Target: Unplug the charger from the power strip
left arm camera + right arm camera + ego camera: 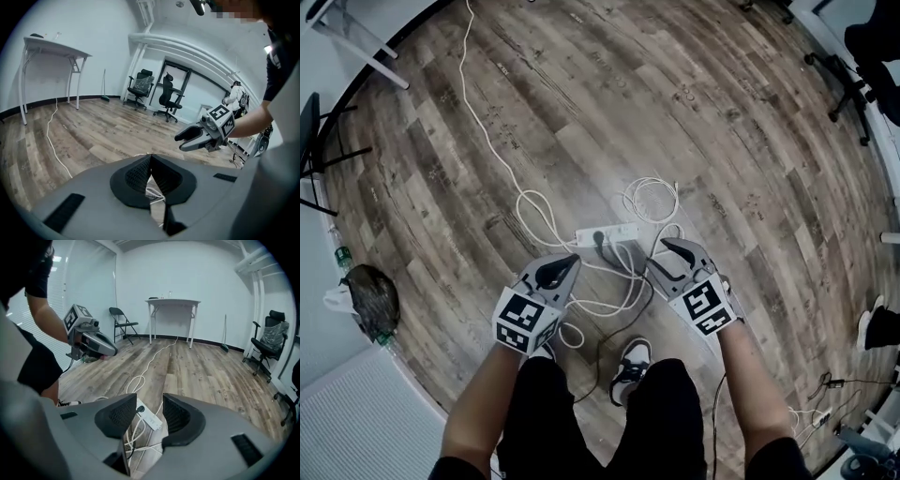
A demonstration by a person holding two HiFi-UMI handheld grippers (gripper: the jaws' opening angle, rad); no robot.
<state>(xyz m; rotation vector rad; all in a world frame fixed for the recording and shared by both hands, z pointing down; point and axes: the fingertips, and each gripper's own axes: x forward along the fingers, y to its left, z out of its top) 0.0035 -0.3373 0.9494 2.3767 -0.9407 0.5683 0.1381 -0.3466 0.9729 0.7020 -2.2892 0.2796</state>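
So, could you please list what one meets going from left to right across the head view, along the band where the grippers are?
dark rounded object by the wall → left gripper → power strip → right gripper → another person's shoe at the right edge.

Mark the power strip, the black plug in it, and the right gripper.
power strip [621, 231], head view, white top face.
black plug [139, 409], right gripper view, plug body.
right gripper [659, 255], head view, midway between its fingertips.
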